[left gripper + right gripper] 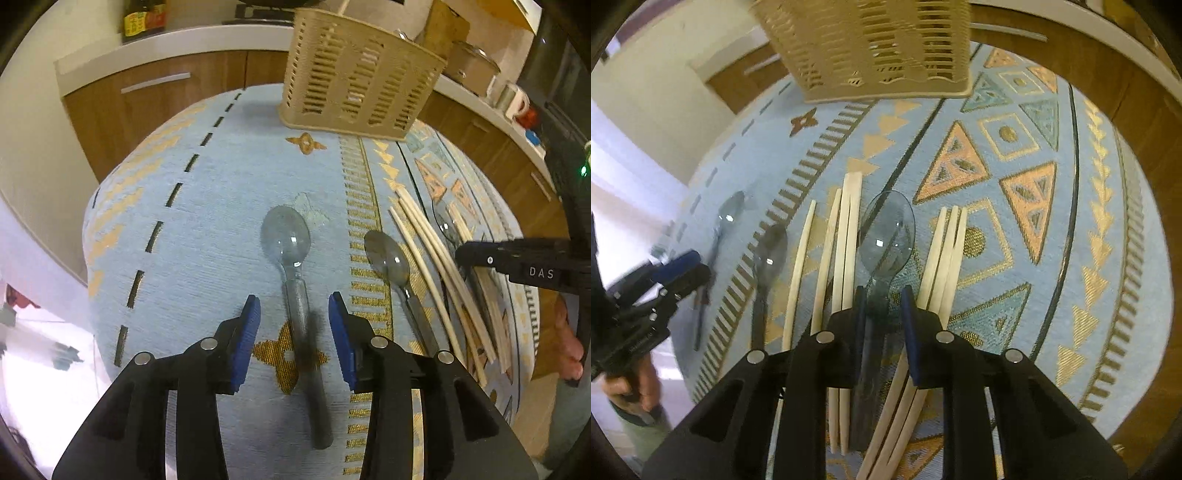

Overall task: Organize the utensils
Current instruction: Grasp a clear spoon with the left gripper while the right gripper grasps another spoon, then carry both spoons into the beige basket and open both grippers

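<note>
Spoons come first: our right gripper (882,306) pinches one spoon (886,236), left gripper (294,321) gapes over another spoon (286,236), so next we lift toward the caddy (871,48).

Three clear grey plastic spoons lie flat on the patterned blue cloth, bowls toward twelve o'clock. In the left wrist view the first spoon (286,236) lies at centre, its handle running to six o'clock. The second spoon (388,254) lies just at its three o'clock. The third spoon (886,236) lies among pale chopsticks (846,240), which lie roughly parallel on both its sides. A beige slotted caddy (354,77) stands upright at twelve o'clock, well apart from them.
</note>
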The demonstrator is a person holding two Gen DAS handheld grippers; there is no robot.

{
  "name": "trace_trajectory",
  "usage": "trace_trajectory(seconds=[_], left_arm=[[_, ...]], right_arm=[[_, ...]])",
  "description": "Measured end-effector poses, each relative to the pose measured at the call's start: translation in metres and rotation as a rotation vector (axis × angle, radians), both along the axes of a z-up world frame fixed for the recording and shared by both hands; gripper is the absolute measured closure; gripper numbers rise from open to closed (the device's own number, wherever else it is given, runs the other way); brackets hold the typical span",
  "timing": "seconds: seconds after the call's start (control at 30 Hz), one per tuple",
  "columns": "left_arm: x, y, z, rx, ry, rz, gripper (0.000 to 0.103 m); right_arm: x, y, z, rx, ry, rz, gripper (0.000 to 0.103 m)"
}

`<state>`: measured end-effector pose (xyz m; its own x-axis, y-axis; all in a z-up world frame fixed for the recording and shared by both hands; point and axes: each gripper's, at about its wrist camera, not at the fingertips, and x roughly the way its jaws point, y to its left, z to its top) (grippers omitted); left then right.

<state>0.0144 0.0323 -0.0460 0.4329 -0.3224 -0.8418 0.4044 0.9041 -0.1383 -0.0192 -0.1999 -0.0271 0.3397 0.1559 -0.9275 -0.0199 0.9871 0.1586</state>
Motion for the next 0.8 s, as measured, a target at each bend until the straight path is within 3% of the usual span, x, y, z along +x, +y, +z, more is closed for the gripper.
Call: trace_trajectory(seconds=[0.23, 0.27, 0.3, 0.37, 0.43, 0.53, 0.8], left_arm=[[0.015, -0.023, -0.001, 0.126, -0.003, -0.025, 0.067], [0.018, -0.025, -0.001, 0.139, -0.008, -0.023, 0.072], [0.020, -0.029, -0.002, 0.175, -0.024, -0.015, 0.085], [0.020, -0.031, -0.001, 0.204, -0.040, -0.005, 0.093], [0.020, -0.030, 0.000, 0.173, -0.042, 0.005, 0.094], [0.018, -0.022, 0.011, 0.051, -0.062, 0.013, 0.094], [0.015, -0.006, 0.074, -0.175, -0.231, 0.024, 0.094]], right_arm=[[0.001, 0.024, -0.004, -0.135, -0.006, 0.050, 0.087], [0.002, 0.026, -0.005, -0.144, -0.009, 0.049, 0.091], [0.002, 0.026, -0.005, -0.155, -0.014, 0.050, 0.092], [0.002, 0.027, -0.006, -0.155, -0.022, 0.061, 0.093], [0.003, 0.019, -0.005, -0.114, -0.031, 0.046, 0.096], [-0.004, 0.004, 0.005, -0.030, -0.063, 0.043, 0.096], [-0.006, -0.016, 0.044, 0.101, -0.201, 0.053, 0.096]])
